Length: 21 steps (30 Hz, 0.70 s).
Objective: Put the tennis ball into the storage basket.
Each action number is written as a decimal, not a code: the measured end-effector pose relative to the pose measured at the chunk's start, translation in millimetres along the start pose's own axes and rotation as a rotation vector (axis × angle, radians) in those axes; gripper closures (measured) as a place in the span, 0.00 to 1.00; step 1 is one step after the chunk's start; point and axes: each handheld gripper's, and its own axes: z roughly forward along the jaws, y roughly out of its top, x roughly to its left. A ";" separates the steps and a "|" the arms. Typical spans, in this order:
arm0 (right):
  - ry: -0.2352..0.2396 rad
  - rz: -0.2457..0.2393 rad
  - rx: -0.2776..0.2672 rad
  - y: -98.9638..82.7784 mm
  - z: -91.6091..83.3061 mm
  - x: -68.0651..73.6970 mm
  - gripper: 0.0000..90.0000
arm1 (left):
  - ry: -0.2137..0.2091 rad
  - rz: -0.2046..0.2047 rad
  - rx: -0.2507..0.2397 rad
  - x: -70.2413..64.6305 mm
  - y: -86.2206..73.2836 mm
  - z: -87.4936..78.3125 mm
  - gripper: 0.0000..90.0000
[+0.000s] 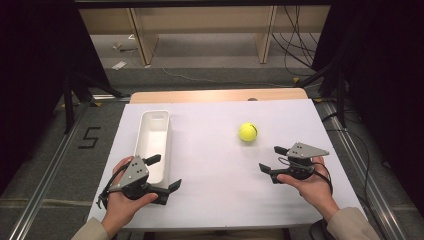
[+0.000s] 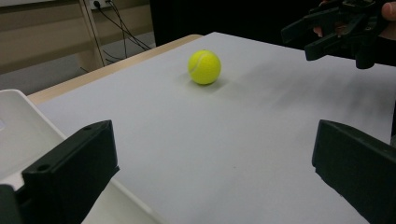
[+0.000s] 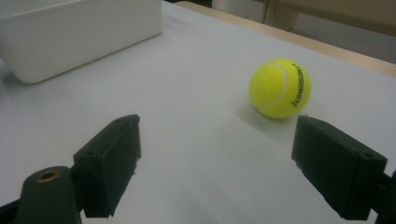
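- Nothing has been picked up yet: the tennis ball (image 1: 248,132) is seen lying free on the white table (image 1: 215,165), right of centre and towards the far side, touched by neither gripper.
- The work in hand is judged to be at its very start, with the ball probably meant for the white bin (image 1: 153,142); the approach, the grasp, the carry and the release are all left to be done.
- The right gripper (image 1: 270,161) is held near the ball, on its near right side, with its jaws spread apart and nothing between them. In the right gripper view the ball (image 3: 280,88) is seen just beyond the jaw on the right of that view, apart from it.
- The left gripper (image 1: 165,174) is kept at the near end of the bin, one jaw over the bin's end and the other beside it on the table side, both released and empty. In the left gripper view the ball (image 2: 204,67) is seen well ahead, and the right gripper (image 2: 310,39) is seen at the upper right.
- The bin, long and narrow, is set lengthwise on the left half of the table, well apart from the ball. Its inside is seen to be bare; nothing is held in it.
- Only 1 ball and 1 bin are seen on the table.
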 end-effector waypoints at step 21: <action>-0.058 -0.009 0.004 14.2 33.8 -18.7 0.17 | 0.001 0.001 -0.005 -0.8 -0.4 -2.7 0.00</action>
